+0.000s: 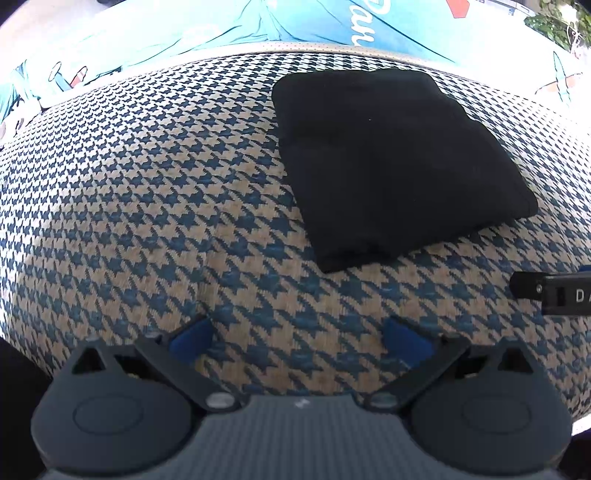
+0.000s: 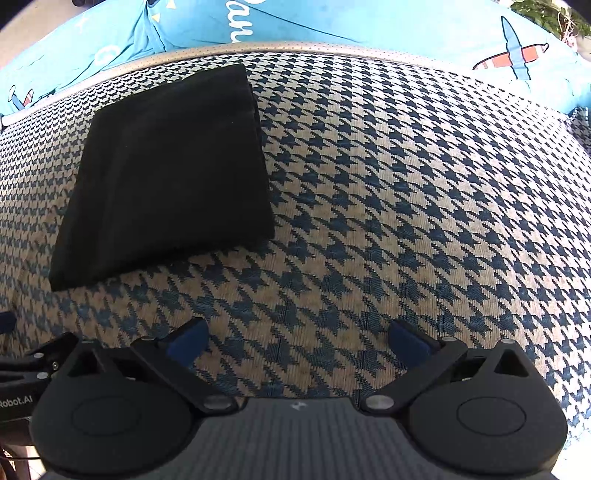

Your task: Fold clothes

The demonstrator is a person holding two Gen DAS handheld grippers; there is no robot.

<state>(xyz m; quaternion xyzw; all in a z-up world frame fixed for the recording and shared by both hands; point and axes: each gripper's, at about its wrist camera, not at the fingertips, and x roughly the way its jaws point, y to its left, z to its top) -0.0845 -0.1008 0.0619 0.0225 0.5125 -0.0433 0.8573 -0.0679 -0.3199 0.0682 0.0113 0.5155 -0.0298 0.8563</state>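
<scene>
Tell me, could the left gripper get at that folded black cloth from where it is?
Probably yes: the left gripper is open, and only bare houndstooth surface lies between it and the black cloth.

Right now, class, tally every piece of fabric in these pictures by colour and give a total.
Black: 1, the folded black garment
Blue and tan: 1, the houndstooth cover under it
Light blue: 1, the printed cloth behind
Total: 3
</scene>
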